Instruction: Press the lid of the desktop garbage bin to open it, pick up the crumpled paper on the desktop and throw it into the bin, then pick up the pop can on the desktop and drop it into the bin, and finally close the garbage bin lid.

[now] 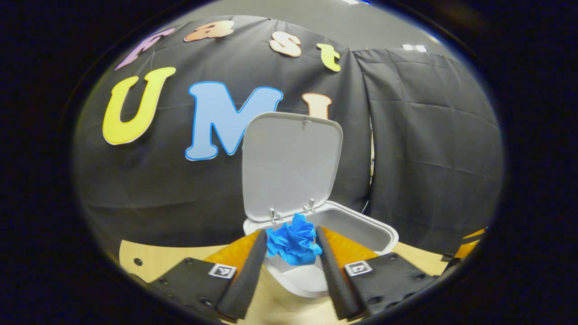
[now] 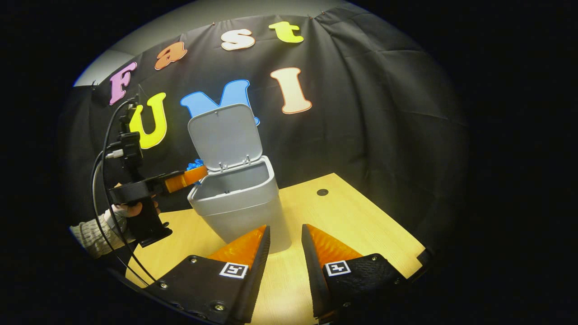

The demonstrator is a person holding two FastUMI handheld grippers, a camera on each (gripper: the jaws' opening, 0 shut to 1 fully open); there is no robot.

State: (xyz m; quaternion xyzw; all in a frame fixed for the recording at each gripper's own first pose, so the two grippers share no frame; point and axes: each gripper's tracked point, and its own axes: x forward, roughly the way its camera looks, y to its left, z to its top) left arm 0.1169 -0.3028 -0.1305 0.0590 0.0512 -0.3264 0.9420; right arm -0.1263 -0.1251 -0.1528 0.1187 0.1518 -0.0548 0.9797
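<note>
The grey desktop bin (image 2: 239,203) stands on the wooden desk with its lid (image 2: 224,136) raised upright; in the left gripper view the lid (image 1: 291,164) rises behind the bin's rim (image 1: 384,230). My left gripper (image 1: 293,243) is shut on the blue crumpled paper (image 1: 293,241) and holds it just over the near edge of the bin's mouth. In the right gripper view the left gripper (image 2: 194,174) reaches the bin's left rim with the blue paper (image 2: 195,164) at its tip. My right gripper (image 2: 285,232) is open, low over the desk in front of the bin, holding nothing.
The wooden desk (image 2: 343,216) stretches to the right of the bin, with a small dark hole (image 2: 322,192) in it. A hand and knitted sleeve (image 2: 97,230) hold the left gripper at the left, cables looping above. Black cloth walls close behind.
</note>
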